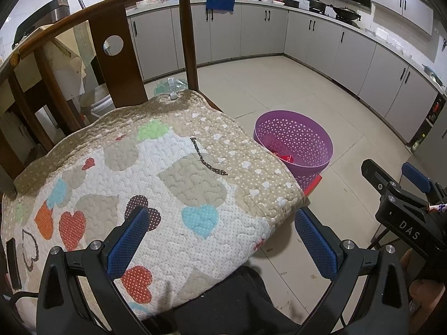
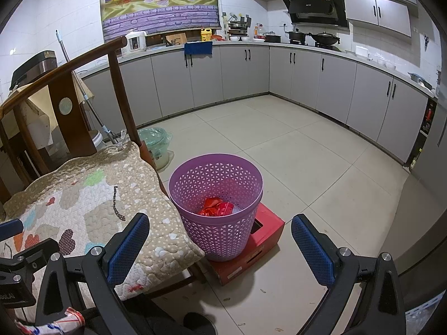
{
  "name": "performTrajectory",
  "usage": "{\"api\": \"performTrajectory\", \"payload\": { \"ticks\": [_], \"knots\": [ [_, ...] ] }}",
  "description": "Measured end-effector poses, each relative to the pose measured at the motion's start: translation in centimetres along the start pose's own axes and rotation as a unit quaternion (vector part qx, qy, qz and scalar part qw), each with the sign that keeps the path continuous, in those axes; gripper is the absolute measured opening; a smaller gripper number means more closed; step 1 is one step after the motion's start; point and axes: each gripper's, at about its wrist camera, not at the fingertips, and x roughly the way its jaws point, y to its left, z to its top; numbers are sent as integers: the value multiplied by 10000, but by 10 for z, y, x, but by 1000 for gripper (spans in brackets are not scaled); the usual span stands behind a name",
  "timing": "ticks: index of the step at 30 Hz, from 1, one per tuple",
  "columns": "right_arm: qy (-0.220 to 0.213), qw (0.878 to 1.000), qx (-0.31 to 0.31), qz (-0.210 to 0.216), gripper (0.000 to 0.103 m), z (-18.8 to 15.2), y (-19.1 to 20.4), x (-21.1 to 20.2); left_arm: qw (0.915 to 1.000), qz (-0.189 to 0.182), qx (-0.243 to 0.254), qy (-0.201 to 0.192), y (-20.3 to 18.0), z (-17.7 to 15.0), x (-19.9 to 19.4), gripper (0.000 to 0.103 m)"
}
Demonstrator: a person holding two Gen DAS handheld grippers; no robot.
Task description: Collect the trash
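Observation:
A purple perforated basket [image 2: 216, 195] stands on a flat red box [image 2: 259, 248] on the tiled floor, next to a wooden chair. Crumpled red wrappers [image 2: 216, 208] lie in its bottom; the left wrist view shows only a sliver of these wrappers [image 1: 285, 157] inside the basket [image 1: 296, 142]. My right gripper [image 2: 220, 248] hangs open and holds nothing, just in front of the basket and above the box. My left gripper [image 1: 226, 241] is open and holds nothing over the front edge of the chair's quilted heart-pattern cushion [image 1: 156, 184]. Each gripper shows in the other's view: right gripper [image 1: 395, 177], left gripper [image 2: 25, 238].
The chair's curved wooden back [image 1: 111, 55] rises behind the cushion. Behind the chair stand a bucket lined with a green bag [image 2: 156, 142] and a mop handle [image 2: 83, 92]. Grey cabinets [image 2: 307, 81] ring the open tiled floor [image 2: 307, 167]. Small scraps [image 2: 265, 290] dot the near tiles.

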Motion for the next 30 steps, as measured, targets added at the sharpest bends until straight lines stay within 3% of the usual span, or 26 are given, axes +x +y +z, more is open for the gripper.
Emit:
{"api": "performTrajectory", "payload": {
  "ticks": [30],
  "knots": [
    [22, 10000, 9, 3, 103, 0, 2, 1, 9999, -22, -39, 105, 2, -2, 5, 103]
  ]
}}
